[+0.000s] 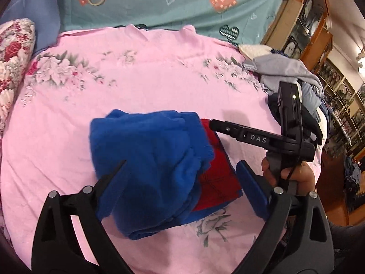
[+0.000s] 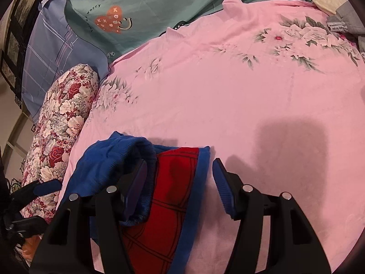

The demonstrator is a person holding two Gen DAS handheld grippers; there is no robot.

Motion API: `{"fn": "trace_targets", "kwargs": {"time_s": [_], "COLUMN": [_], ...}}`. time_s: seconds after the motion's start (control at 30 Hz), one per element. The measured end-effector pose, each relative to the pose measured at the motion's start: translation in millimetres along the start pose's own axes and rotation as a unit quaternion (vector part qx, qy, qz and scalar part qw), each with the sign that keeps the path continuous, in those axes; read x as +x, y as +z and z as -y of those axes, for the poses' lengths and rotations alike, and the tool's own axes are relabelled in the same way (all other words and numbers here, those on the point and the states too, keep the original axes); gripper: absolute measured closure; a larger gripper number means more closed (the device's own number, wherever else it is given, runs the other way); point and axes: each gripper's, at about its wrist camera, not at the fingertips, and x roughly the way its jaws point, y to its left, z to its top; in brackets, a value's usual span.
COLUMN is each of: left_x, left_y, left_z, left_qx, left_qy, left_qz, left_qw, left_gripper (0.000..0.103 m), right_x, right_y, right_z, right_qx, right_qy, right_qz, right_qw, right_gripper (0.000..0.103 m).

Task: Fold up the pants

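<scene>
Meanwhile both grippers' fingers (image 1: 251,180) stand released around folded pants (image 1: 146,159); pink blanket (image 1: 141,84) lies bare beyond.

Left tongs (image 1: 182,171) spread wide; right tongs (image 2: 180,178) partly open, both angled downward.

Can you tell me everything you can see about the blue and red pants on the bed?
The pants are folded into a thick, lumpy bundle. They look soft and fuzzy, bright blue on the outside, with a red panel crossed by dark web-like lines and a ribbed blue cuff. They lie on the pink flowered blanket. The left tool hangs wide open over them, not squeezing. The right tool has one finger tucked into the blue fold, with the red part between its fingers.
</scene>
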Motion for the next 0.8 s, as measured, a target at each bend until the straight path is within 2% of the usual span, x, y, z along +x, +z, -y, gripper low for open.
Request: {"fn": "trace_targets", "kwargs": {"time_s": [0.13, 0.2, 0.23, 0.33, 0.5, 0.6, 0.63, 0.8], "left_x": [-5.0, -4.0, -0.5, 12.4, 28.8, 33.5, 35.5, 36.6], "left_y": [-2.9, -6.2, -8.8, -15.3, -26.0, -27.7, -28.1, -27.1], "left_z": [-27.8, -47.9, -59.9, -79.0, -88.9, -88.0, -87.7, -89.1], "left_qx": [-0.045, -0.079, -0.098, -0.123, -0.119, -0.117, -0.117, -0.115], "left_qy": [0.029, 0.057, 0.079, 0.112, 0.117, 0.113, 0.111, 0.103], "left_qz": [0.003, 0.000, -0.002, -0.021, -0.038, -0.046, -0.049, -0.049], "left_qw": [0.9986, 0.9952, 0.9921, 0.9859, 0.9853, 0.9856, 0.9857, 0.9868], "left_gripper": [0.008, 0.008, 0.008, 0.008, 0.002, 0.002, 0.002, 0.002], "right_x": [2.1, 3.7, 4.2, 6.1, 9.7, 0.7, -2.7, 8.9], "right_y": [0.8, 1.3, 1.5, -0.1, -3.4, -4.1, -4.6, -14.2], "right_z": [5.3, 7.3, 7.4, -0.1, -10.4, -11.2, -11.8, -29.2], "right_qx": [0.014, 0.020, 0.021, 0.018, 0.021, 0.033, 0.037, 0.029], "right_qy": [0.005, 0.017, 0.029, 0.074, 0.115, 0.120, 0.128, 0.138], "right_qz": [-0.004, -0.010, -0.014, -0.026, -0.044, -0.025, -0.024, -0.082], "right_qw": [1.000, 1.000, 0.999, 0.997, 0.992, 0.992, 0.991, 0.987], "right_gripper": [0.042, 0.042, 0.041, 0.033, 0.031, 0.031, 0.028, 0.026]}}
